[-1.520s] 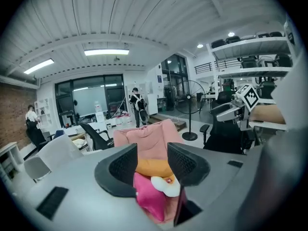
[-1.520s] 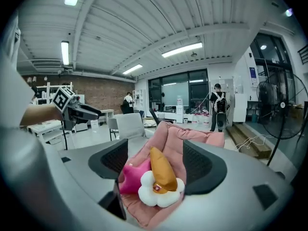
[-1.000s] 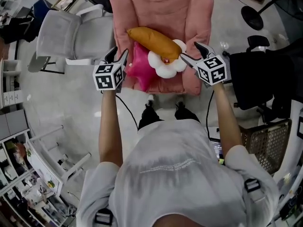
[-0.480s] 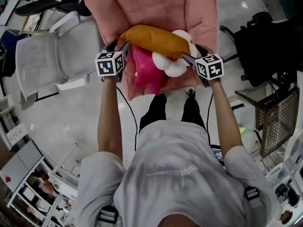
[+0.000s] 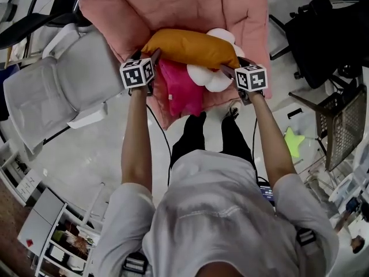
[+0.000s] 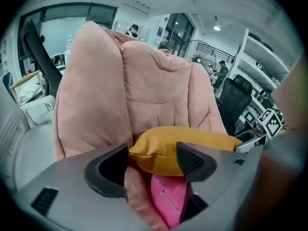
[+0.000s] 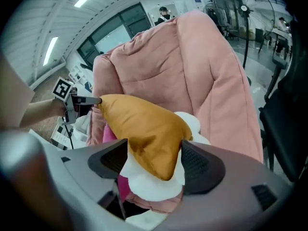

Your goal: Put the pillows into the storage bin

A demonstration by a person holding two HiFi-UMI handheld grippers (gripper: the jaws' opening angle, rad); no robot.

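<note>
Observer: person standing, seen from overhead, both forearms stretched forward, one gripper in each hand.
Left gripper [image 5: 146,54]: jaws wide apart and just been opening. The left end of the orange pillow [image 5: 187,46] lies between them, uncompressed, with the pads not pressing on it.
Right gripper [image 5: 230,63]: jaws spread wide. The right end of the orange pillow and a lobe of the white flower pillow [image 5: 210,77] sit between the pads; neither looks squeezed.
Gripper layout: the two grippers bracket the orange pillow, one at each end, both pointing down and forward.
Orange pillow: long, lying crosswise on top of the pile, resting on the other two pillows.
Magenta pillow [image 5: 180,88]: under the orange one, towards the left gripper, at the seat's front edge.
White flower pillow: under the orange pillow's right end, just beside the magenta pillow.
Pillow location: all three on the seat of the pink padded armchair [image 5: 190,4], none in any bin.
Armchair: thick quilted back rising behind the pile and filling both gripper views.
Left of armchair: grey chair [image 5: 57,91], just beside it.
Right side: black chair [image 5: 317,30]; nearer the person, a wire-mesh basket [image 5: 343,120], well apart from the pillows.
Floor [image 5: 86,149]: pale and glossy, with a green star-shaped item [image 5: 294,142] near the basket.
</note>
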